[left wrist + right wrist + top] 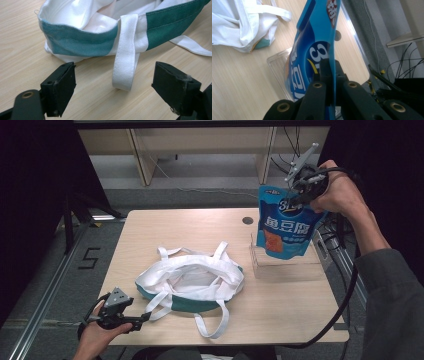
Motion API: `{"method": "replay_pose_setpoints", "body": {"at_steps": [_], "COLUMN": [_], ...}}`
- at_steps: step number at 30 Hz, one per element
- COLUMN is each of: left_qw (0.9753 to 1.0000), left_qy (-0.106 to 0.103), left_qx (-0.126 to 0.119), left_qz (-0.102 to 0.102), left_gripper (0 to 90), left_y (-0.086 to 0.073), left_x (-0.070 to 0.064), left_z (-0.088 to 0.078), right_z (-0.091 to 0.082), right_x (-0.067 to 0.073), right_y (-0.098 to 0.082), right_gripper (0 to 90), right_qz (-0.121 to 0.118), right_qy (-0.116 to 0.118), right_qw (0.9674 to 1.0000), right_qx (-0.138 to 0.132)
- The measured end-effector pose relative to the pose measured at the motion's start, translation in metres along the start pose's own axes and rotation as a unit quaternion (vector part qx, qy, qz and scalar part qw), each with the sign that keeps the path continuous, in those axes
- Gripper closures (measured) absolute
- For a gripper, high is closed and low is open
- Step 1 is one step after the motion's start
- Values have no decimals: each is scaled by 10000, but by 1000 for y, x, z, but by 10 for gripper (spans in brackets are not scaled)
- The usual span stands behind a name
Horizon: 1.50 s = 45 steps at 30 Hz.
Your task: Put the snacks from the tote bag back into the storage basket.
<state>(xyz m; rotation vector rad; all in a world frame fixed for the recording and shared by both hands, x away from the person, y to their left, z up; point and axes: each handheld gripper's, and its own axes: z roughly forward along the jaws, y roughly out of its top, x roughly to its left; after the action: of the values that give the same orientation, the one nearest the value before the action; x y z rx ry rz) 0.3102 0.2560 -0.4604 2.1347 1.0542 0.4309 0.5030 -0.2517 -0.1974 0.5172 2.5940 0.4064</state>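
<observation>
While your right gripper hangs at two o'clock over the table, its jaws are clamped on the top edge of the glossy blue pouch, which dangles flat above a clear plastic tray. Your left gripper rests low at seven o'clock, jaws spread wide on either side of a woven white strap of the soft white-and-green cloth bag at centre.
</observation>
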Motion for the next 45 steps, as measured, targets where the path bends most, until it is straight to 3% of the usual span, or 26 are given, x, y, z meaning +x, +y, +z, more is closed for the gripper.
{"method": "replay_pose_setpoints", "body": {"at_steps": [1, 2, 3, 6, 7, 8, 10, 13, 15, 19, 21, 24, 25, 26, 28, 30, 32, 33, 34, 36, 38, 42, 44, 45], "left_qw": [10000, 9998, 9998, 9995, 9999, 9999, 9999, 9999, 9998, 10000, 10000, 10000, 9999, 10000, 9996, 10000, 10000, 9997, 9998, 9996, 9999, 9999, 9999, 9999], "left_qy": [-1, -6, -4, -6, 13, 26, 32, 20, -8, 17, 18, -13, 12, 16, -22, -45, -42, -41, -43, -29, -33, -29, -31, -40], "left_qx": [-19, -51, -141, -110, -9, -80, -62, -61, -37, -7, -11, 55, -75, -90, -79, 22, 45, -72, -13, -61, 97, 92, 78, 80], "left_qz": [-27, -203, -162, -294, -138, -84, -103, -98, -208, -32, -26, -33, -99, -25, -282, -62, 4, -239, -205, -292, -52, -39, -56, -133], "left_gripper": [181, 181, 181, 181, 181, 181, 181, 182, 182, 181, 181, 181, 181, 181, 181, 181, 181, 181, 181, 181, 181, 181, 181, 181], "left_y": [0, -1, 0, -1, -1, -1, 0, -1, -1, -1, -1, 0, 0, 0, -1, -1, -1, -1, -1, -1, 0, 0, 0, 0], "left_x": [0, -2, -1, -3, -1, -1, -1, -1, -2, 0, 1, 1, 0, 1, -3, -1, 1, -2, -2, -3, 0, -1, -1, -1], "left_z": [1, 2, 3, 3, 1, 2, 2, 2, 2, 2, 2, 1, 3, 4, 4, 3, 3, 5, 4, 5, 3, 3, 3, 3], "right_z": [2, 4, 5, 11, 13, 14, 18, 24, 29, 37, 42, 49, 51, 53, 57, 61, 64, 65, 65, 64, 63, 54, 50, 50], "right_x": [0, -1, -1, -1, 0, 0, 1, 3, 5, 11, 13, 17, 18, 19, 20, 21, 22, 21, 21, 21, 19, 17, 17, 20], "right_y": [-2, -3, -5, -9, -11, -12, -15, -19, -20, -24, -24, -24, -24, -25, -26, -29, -32, -33, -35, -39, -42, -42, -42, -41], "right_gripper": [900, 900, 900, 900, 900, 900, 900, 900, 900, 900, 900, 900, 900, 900, 900, 900, 900, 900, 900, 900, 876, 723, 601, 559], "right_qz": [29, 37, 74, 72, 88, 139, 40, 119, 88, 182, 21, 46, -1, 38, 51, 95, 84, 106, 125, 261, 280, 675, 934, 1200], "right_qy": [-7, 7, 43, 78, 64, 109, 154, 194, 262, 384, 465, 521, 529, 567, 590, 632, 644, 653, 659, 631, 580, 344, 172, 15], "right_qw": [10000, 10000, 10000, 9999, 9999, 9998, 9999, 9997, 9996, 9991, 9989, 9986, 9986, 9984, 9982, 9979, 9979, 9977, 9976, 9975, 9974, 9956, 9928, 9883], "right_qx": [8, -6, -6, -5, -10, -6, -38, 1, -5, 11, -20, -25, -41, -44, -53, -52, -77, -125, -176, -162, -309, -546, -736, -944]}}
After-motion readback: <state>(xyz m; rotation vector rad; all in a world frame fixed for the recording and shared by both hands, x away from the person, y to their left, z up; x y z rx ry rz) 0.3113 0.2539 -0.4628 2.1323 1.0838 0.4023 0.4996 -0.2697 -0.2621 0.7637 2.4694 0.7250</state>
